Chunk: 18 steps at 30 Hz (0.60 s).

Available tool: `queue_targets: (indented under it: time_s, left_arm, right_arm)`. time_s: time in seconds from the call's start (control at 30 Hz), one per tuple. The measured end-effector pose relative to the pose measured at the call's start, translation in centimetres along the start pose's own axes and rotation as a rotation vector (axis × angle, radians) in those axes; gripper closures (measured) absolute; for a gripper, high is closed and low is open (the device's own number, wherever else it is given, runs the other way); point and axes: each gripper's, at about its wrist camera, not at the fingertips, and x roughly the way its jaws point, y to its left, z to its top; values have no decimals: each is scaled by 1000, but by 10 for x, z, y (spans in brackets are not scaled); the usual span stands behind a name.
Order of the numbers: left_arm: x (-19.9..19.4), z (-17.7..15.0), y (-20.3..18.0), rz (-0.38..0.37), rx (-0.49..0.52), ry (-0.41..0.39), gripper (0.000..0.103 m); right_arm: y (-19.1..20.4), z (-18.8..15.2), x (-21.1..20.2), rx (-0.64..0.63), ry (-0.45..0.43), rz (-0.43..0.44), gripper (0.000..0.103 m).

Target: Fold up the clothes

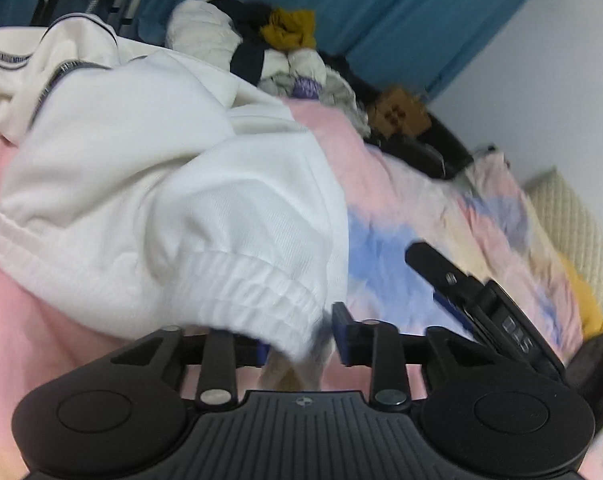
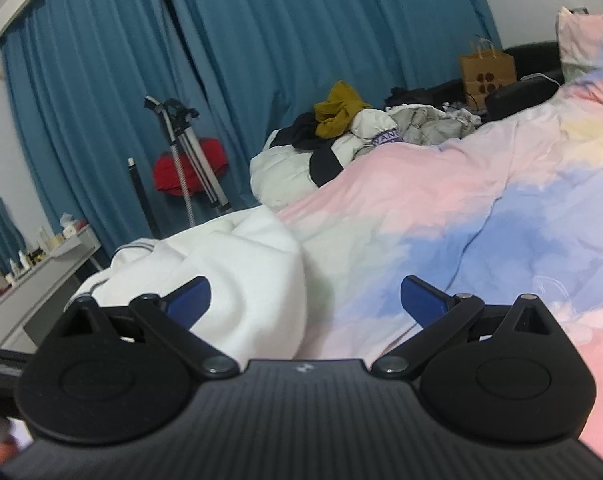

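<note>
- The left tool (image 1: pixel 301 340) is nearly closed, pinching the ribbed cuff of the white garment (image 1: pixel 161 184) — which lies bunched on the bed's pastel duvet (image 2: pixel 481 216).
- The right tool (image 2: pixel 305 300) is wide open, holding nothing.
- Teal curtains (image 2: pixel 261 40) behind; a clothes pile (image 2: pixel 341 128) farther along the bed.

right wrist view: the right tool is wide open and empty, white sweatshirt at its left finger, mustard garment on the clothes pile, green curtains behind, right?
Not quite: the curtains are teal blue, not green, as the right wrist view shows. The rest holds: the right tool is wide open and empty, the white sweatshirt lies at its left finger, and the mustard garment tops the pile.
</note>
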Motion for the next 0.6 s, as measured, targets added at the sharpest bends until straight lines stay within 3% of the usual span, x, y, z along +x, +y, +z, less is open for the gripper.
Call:
queue_targets:
  time_s: [0.1,0.13,0.2,0.33,0.43,0.53,0.6]
  left_arm:
    - [-26,-3,2,43,106,30,57]
    - [-34,-4,3,57,142,40,48]
    - [-54,-7,3,112,206,14,36]
    - [-87,-10,9,190,296,-60,23]
    - [-99,-13,20,248,338,-132,21]
    - [-100,-17,33,293,418,-147,21]
    - [-99,-20,41,321,487,-152,20]
  right_arm:
    - [8,-5,0,-38,-24,2,0]
    - [10,-6,0,-51,-27,2,0]
    - [14,-9,0,-76,-32,2,0]
    - [21,-15,-2,-122,-25,4,0]
    - [26,-19,-4,-144,3,2,0]
    - [32,-24,-12,-144,87,19,0]
    - [38,-32,-12,-191,160,-19,0]
